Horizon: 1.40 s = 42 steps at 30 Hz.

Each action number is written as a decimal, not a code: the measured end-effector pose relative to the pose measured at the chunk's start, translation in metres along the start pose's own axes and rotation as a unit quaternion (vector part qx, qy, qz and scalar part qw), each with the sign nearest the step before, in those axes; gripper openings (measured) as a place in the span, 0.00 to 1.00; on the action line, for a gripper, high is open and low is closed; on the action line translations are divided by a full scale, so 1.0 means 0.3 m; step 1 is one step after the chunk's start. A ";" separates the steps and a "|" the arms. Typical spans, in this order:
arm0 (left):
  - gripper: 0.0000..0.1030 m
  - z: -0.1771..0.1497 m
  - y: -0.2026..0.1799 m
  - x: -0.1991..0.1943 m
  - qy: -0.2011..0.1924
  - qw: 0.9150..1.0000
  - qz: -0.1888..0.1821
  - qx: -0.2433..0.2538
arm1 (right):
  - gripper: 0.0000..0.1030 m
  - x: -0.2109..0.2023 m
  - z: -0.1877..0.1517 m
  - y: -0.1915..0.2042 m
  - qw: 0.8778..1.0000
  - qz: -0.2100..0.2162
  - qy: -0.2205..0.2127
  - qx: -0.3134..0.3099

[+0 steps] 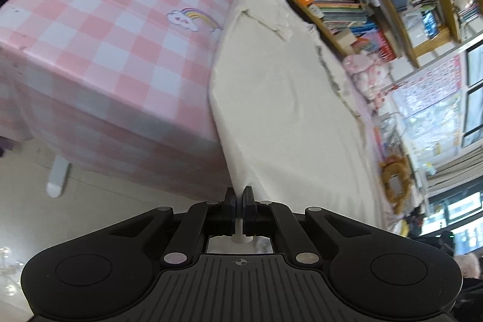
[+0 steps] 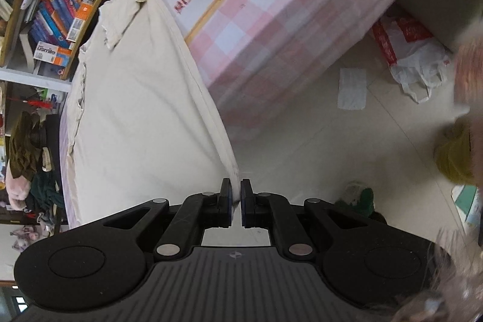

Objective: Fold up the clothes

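Because both corners are pinched, the cream garment (image 1: 286, 98) is held taut off the near edge of the checked table (image 1: 105, 29); the left gripper (image 1: 240, 199) and right gripper (image 2: 236, 195) are clamped on cloth.

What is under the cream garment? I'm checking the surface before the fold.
The pink checked tablecloth lies under the cream garment; whatever sits beneath its middle is covered.

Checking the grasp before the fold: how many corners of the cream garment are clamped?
2: left hand-held gripper clamps one corner of the cream garment, right hand-held gripper another.
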State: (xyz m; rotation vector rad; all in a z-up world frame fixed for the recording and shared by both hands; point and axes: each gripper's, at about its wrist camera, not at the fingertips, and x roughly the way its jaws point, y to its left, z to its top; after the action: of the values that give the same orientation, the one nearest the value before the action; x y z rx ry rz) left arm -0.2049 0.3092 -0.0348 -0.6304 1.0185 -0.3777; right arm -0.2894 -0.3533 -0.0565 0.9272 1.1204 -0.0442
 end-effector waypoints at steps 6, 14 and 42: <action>0.02 -0.009 -0.017 0.018 0.016 0.998 0.025 0.048 | 0.05 -0.004 -0.008 0.008 1.000 -0.011 -0.011 -0.009; 0.02 -0.001 -0.046 0.019 0.022 0.997 0.039 0.069 | 0.05 0.008 -0.006 0.041 0.999 -0.033 -0.002 -0.035; 0.01 0.489 -0.200 0.134 -0.291 0.922 -0.164 -0.198 | 0.05 0.021 0.614 0.450 0.947 0.271 -0.169 0.044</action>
State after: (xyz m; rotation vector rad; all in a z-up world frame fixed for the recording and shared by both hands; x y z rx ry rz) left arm -0.0573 0.2860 0.0317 -1.2067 0.4091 -0.2478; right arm -0.0859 -0.3849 0.0428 1.2305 0.5243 0.1927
